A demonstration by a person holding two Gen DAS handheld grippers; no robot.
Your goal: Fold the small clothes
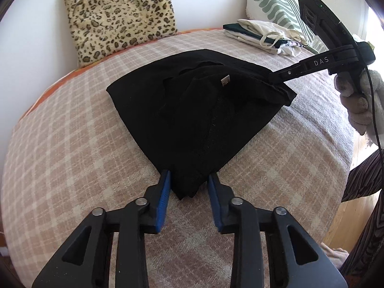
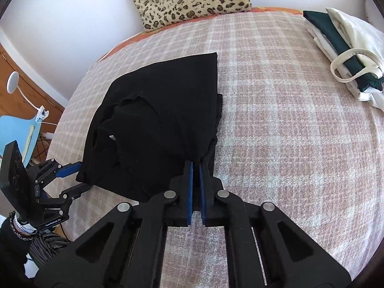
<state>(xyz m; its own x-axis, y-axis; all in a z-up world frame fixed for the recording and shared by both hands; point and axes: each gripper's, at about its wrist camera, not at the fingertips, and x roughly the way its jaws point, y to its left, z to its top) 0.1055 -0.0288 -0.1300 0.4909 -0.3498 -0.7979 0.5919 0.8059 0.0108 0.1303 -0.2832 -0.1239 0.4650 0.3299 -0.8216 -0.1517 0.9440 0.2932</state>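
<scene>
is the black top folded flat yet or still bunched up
Still bunched. The black top lies in a loose, wrinkled heap on the plaid blanket, neck label showing, layers overlapping unevenly, with no neat rectangle or straight folded edges yet.

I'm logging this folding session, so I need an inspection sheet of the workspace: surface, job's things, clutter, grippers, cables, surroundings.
Surface: bed under a pink plaid blanket.
Job's things: black garment, partly folded, lying flat; small label showing.
Clutter: stack of folded clothes with a cream tote bag at the far corner.
Grippers: left gripper jaws around the garment's near corner; right gripper shut on its other corner.
Cables: black cable hanging from the right gripper.
Surroundings: leopard-print cushion and green-striped pillow against a white wall; blue chair beside the bed.
</scene>
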